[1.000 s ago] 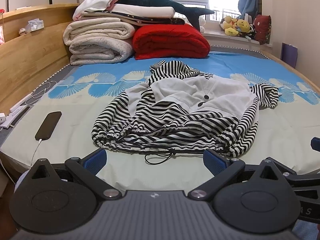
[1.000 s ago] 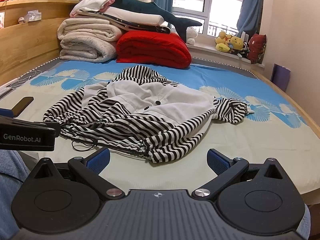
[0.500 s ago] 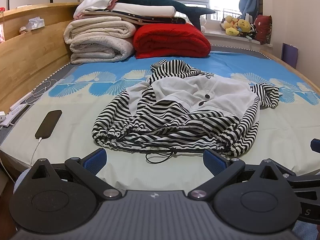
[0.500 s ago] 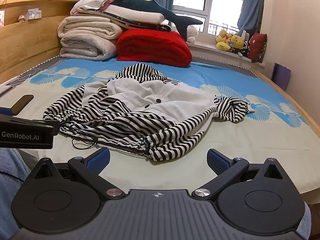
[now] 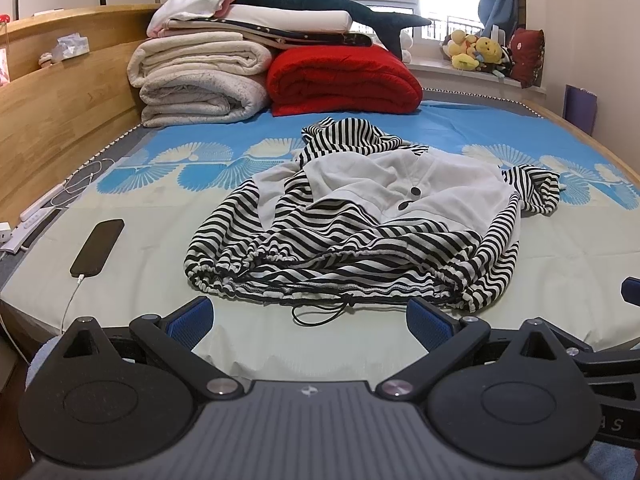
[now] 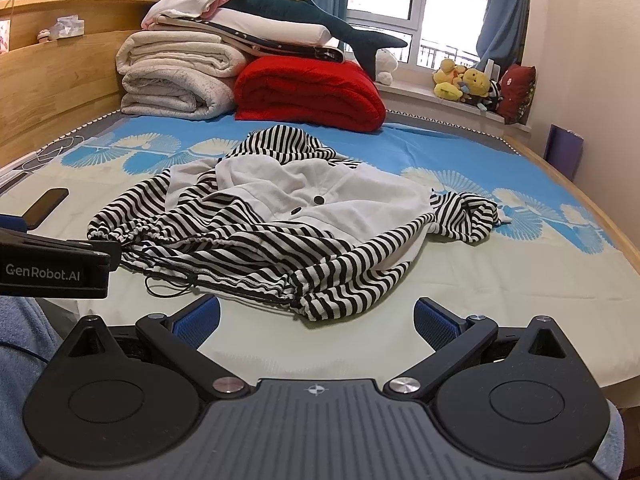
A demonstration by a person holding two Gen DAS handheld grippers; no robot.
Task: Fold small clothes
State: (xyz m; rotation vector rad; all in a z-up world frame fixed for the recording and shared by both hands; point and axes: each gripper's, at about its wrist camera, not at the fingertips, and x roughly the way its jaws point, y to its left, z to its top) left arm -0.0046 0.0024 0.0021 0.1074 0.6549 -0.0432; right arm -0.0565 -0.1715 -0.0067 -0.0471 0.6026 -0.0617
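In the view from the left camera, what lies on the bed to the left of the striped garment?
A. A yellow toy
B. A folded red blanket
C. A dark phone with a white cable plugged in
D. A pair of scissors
C. A dark phone lies flat on the sheet to the left of the striped garment, apart from it, with a white cable at its near end.

The bed (image 5: 120, 304) carries a rumpled striped hoodie (image 5: 360, 232), phone (image 5: 97, 247) and folded blankets (image 5: 200, 80).
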